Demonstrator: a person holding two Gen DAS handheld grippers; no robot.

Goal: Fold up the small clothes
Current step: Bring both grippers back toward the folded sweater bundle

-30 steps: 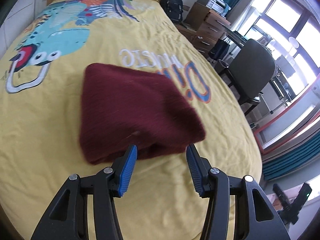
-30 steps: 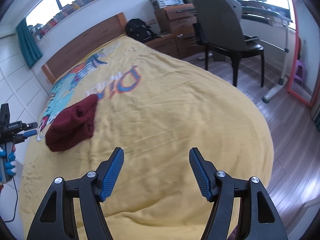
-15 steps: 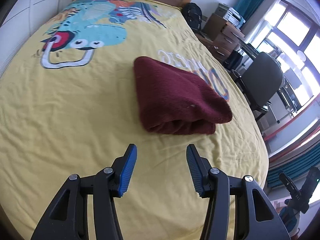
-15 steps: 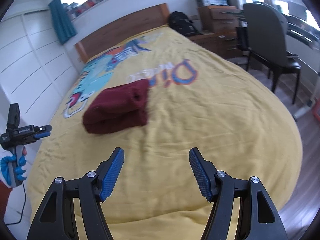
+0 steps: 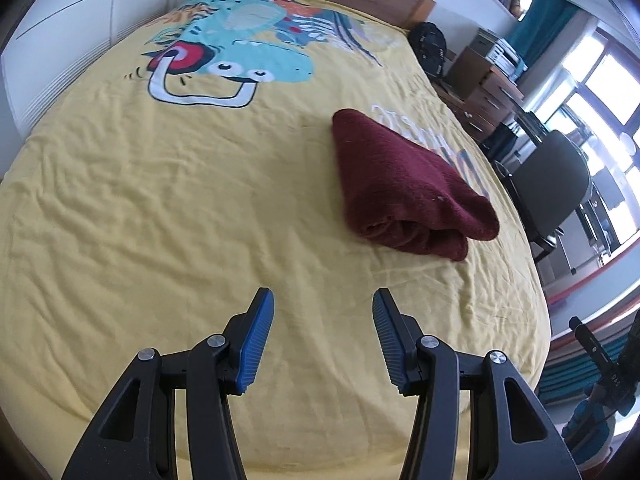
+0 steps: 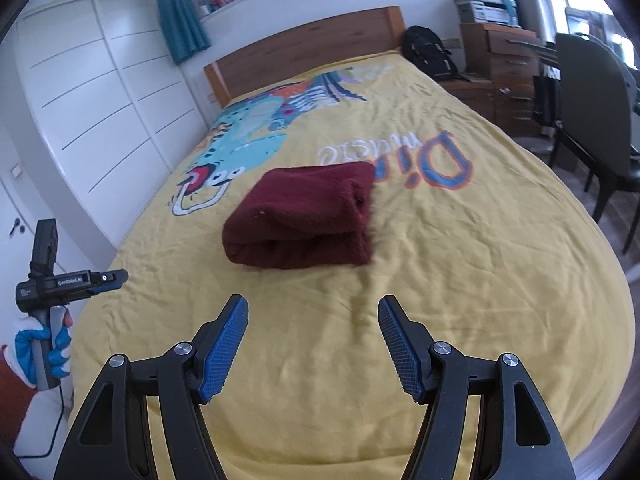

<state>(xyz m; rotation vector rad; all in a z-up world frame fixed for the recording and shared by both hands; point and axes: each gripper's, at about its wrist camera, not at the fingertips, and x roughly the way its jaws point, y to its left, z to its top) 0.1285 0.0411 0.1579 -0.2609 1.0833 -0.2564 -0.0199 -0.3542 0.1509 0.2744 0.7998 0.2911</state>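
Note:
A dark red knitted garment lies folded into a thick bundle on the yellow bedspread. My left gripper hangs open over bare bedspread, near the foot of the bed, with the bundle ahead and to its right and nothing between its blue pads. My right gripper is open too, a short way in front of the bundle, holding nothing. In the right wrist view the left gripper shows at the far left, held by a gloved hand.
The bedspread carries a cartoon dinosaur print and lettering. A wooden headboard, a black backpack, wooden drawers and a dark chair stand on the right. White wardrobe doors line the left side.
Both grippers have drawn back from the bundle. The left one swung leftwards, so the bundle slid to the right of its view; the right view turned until the bundle sits centred. Jaws kept their width.

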